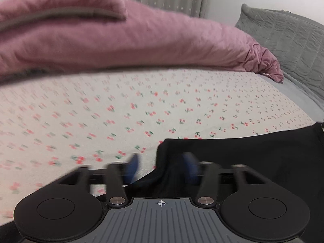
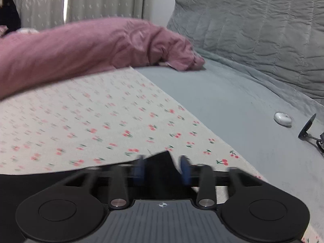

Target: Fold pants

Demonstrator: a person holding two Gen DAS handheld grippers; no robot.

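Observation:
The black pants lie on the cherry-print sheet, filling the lower right of the left wrist view. Their corner rises between the blue pads of my left gripper, which stand apart and do not press on the cloth. In the right wrist view the pants spread along the lower left. A pointed corner of them sits between the blue pads of my right gripper. Those pads are also spread, with a gap on each side of the cloth. Both views are blurred.
A pink duvet is heaped along the far side of the bed. A grey quilted headboard cushion stands at the right above a grey sheet. A small white round object and a black disc on a stand lie at the right edge.

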